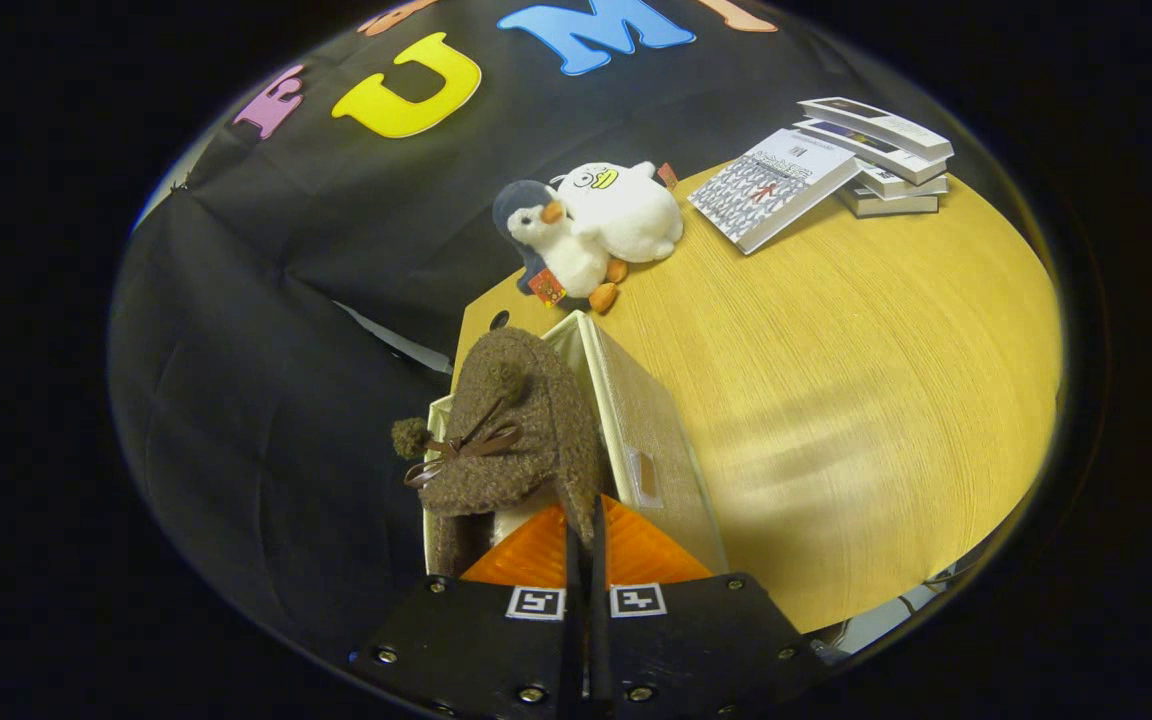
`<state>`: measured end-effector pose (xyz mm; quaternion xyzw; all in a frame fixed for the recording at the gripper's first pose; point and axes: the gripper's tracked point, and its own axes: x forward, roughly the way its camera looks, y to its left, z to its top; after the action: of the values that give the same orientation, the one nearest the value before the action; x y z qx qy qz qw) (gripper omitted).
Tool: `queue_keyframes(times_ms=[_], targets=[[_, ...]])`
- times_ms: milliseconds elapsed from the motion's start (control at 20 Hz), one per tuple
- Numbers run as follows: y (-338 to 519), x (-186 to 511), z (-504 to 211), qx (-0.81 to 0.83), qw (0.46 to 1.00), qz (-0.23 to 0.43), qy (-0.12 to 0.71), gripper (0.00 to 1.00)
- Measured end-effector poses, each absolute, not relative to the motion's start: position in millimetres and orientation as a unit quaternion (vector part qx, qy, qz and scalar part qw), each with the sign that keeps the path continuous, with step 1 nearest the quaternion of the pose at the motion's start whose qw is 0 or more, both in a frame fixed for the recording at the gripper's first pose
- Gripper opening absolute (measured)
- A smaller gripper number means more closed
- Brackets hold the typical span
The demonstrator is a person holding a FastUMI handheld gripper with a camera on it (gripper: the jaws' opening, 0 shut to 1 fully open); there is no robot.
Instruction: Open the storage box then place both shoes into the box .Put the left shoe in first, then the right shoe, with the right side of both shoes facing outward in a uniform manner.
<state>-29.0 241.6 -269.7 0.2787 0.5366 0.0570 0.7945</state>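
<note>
While clamped on brown fuzzy shoe (516,430): hand-held gripper (586,545) with orange fingers (636,550) pressed nearly together.
Held at open storage box (651,440) on desk (866,400); beyond, plush toys (596,225), books (826,165).

tabletop (836,400): light wood | storage box (651,430) just ahead of claw | two plush toys (591,225) beyond box | books (826,165) stacked far beyond, one leaning on stack

Shoe (516,430) sits in the box (651,440), plush toys (591,230) beyond it.
</note>
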Motion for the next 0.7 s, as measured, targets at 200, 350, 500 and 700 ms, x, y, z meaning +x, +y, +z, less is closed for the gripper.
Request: queue_keyframes(times_ms=[200,350,500,700], targets=[[250,-18,-257,0.300,0.800,0.082,0.512,0.23],[230,-11,-247,0.260,0.828,0.081,0.490,0.63],[218,-4,-227,0.210,0.858,0.093,0.459,0.97],[200,6,-190,0.174,0.891,0.114,0.403,0.98]])
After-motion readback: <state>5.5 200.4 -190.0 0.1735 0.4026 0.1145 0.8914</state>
